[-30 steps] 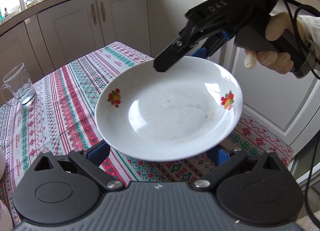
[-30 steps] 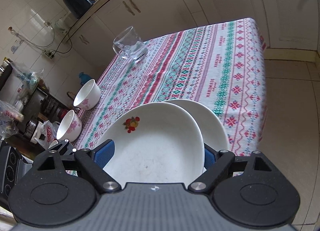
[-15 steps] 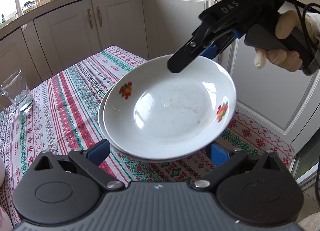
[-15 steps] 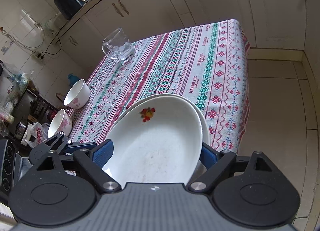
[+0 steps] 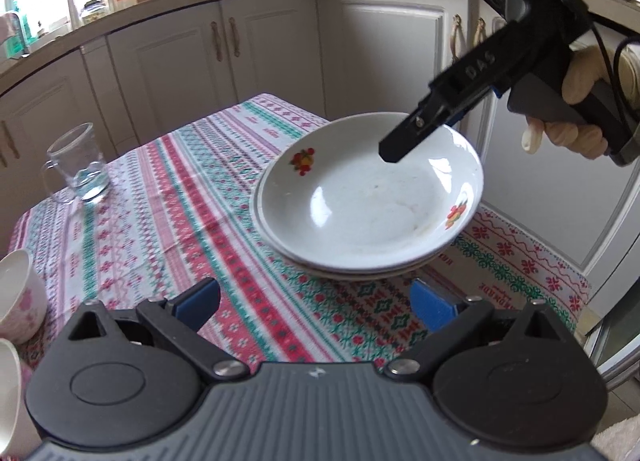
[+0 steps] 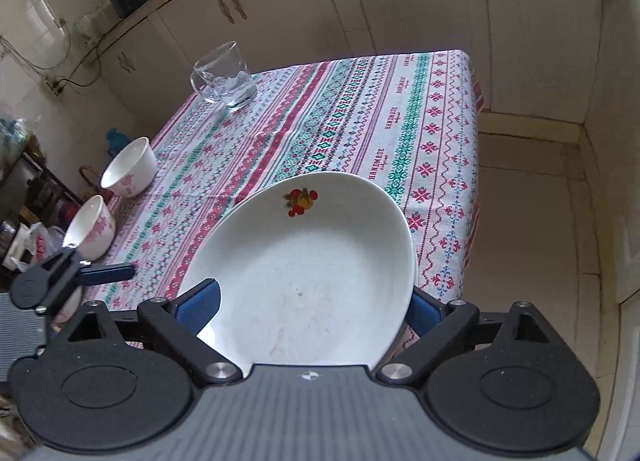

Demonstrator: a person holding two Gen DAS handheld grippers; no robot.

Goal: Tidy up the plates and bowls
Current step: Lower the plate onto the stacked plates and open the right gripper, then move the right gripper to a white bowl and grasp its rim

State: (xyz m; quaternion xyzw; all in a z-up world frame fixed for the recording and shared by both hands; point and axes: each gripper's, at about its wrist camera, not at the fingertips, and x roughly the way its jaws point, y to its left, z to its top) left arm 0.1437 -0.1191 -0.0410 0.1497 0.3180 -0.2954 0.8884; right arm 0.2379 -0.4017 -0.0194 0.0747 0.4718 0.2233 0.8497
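Observation:
A white plate with fruit decals lies on top of a second white plate near the table's right edge. It also fills the right wrist view. My right gripper is open, its blue pads on either side of the plate's near rim; its finger hangs over the rim in the left wrist view. My left gripper is open and empty, just short of the plates. Two white bowls with pink flowers stand at the table's left edge.
A glass mug stands at the far side of the patterned tablecloth. White cabinets ring the table. The floor drops off just right of the plates.
The top plate has come down from a tilted, lifted position onto the lower plate. My left gripper has drawn back from it. The right gripper stays at its rim.

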